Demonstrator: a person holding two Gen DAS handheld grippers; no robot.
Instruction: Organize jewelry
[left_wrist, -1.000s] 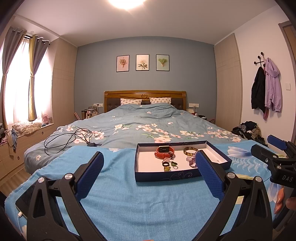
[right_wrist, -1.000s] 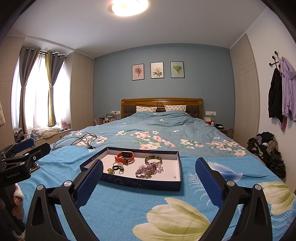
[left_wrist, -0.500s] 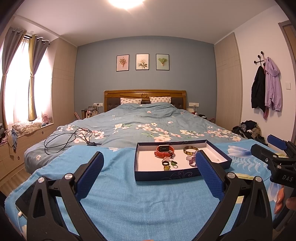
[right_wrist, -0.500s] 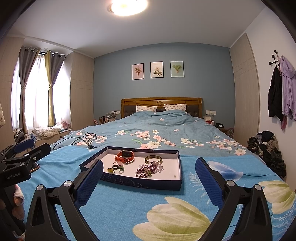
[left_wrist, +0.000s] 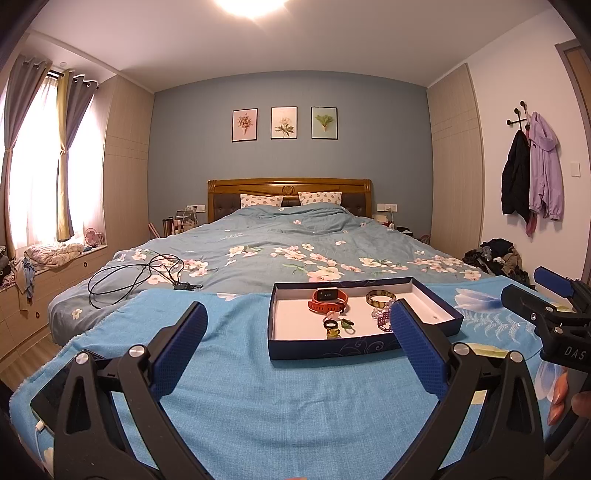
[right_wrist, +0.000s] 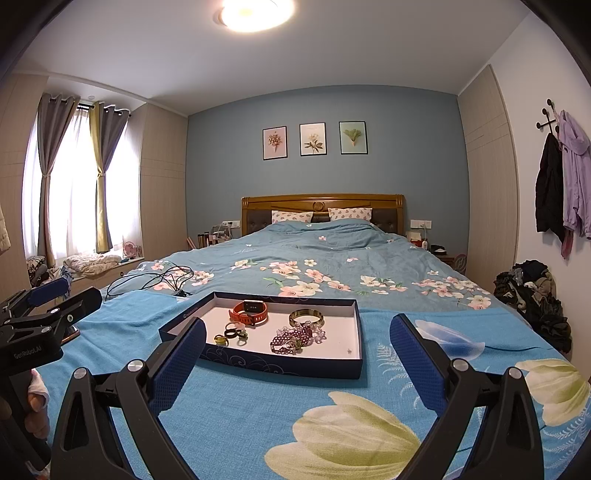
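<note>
Right gripper (right_wrist: 297, 363): jaws spread, nothing held, hovering over the blue blanket (right_wrist: 236, 413). Left gripper (left_wrist: 297, 349): likewise spread and empty. Jewelry tray (right_wrist: 280, 365): set straight ahead, long axis crosswise, nearer the right gripper (judged). Orange watch (right_wrist: 249, 312) lies toward its far edge. No change is noted from earlier frames.

Bright ceiling lamp (right_wrist: 255, 13) glares; window (right_wrist: 77, 184) overexposed; fisheye edges bend, corners dark.
</note>
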